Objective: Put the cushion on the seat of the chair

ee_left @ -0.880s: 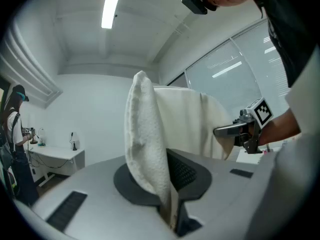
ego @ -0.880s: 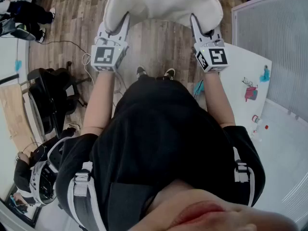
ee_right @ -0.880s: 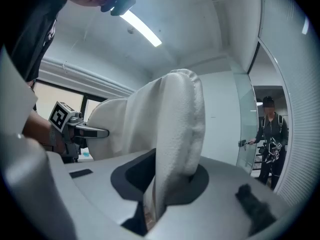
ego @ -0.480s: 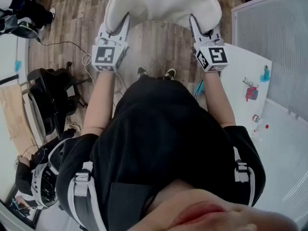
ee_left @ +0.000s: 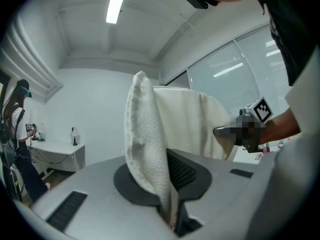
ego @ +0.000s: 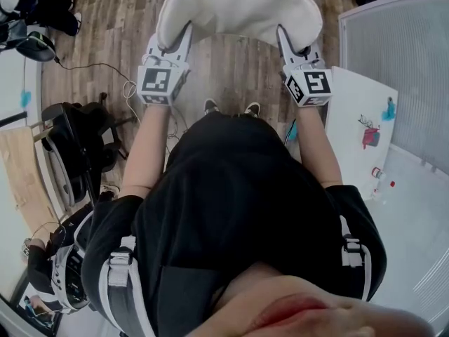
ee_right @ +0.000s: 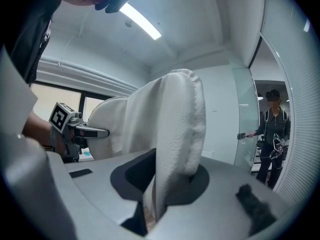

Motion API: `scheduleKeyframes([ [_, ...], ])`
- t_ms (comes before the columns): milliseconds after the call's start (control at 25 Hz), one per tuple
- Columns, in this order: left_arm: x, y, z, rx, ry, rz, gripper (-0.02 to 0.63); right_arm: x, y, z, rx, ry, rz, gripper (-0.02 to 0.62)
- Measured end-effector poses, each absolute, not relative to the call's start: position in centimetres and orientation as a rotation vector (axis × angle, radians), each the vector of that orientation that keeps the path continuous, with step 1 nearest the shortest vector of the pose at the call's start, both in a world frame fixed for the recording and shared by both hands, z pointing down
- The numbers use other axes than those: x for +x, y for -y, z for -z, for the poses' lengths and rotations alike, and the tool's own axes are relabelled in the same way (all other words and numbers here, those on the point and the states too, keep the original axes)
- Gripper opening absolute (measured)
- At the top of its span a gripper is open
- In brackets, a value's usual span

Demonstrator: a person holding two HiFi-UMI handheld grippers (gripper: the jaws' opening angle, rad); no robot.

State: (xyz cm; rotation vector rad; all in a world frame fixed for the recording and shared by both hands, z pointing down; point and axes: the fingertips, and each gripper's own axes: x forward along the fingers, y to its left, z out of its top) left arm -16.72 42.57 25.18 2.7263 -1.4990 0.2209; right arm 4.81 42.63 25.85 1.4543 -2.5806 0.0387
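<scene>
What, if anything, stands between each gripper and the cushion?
Nothing visible does. The left gripper and the right gripper are each shut on an edge of the white cushion, with its fabric pinched between their jaws.

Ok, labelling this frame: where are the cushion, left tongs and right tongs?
cushion [ego: 238, 5], head view, middle of its cover
left tongs [ego: 185, 34], head view, between the tips
right tongs [ego: 283, 37], head view, between the tips
</scene>
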Motion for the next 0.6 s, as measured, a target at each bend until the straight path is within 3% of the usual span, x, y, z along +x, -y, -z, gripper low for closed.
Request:
scheduleKeyframes([
  [280, -19.9, -41.4, -25.5, 2.734, 1.472, -0.225, 0.052, 1.6, -42.1, -26.2, 1.466, 2.568, -0.057, 0.057],
  [600, -18.6, -39.2, -26.0, 2.736, 1.469, -0.229, 0.052, 2.9, -39.8, -26.7, 1.454, 2.574, -0.048, 0.057],
])
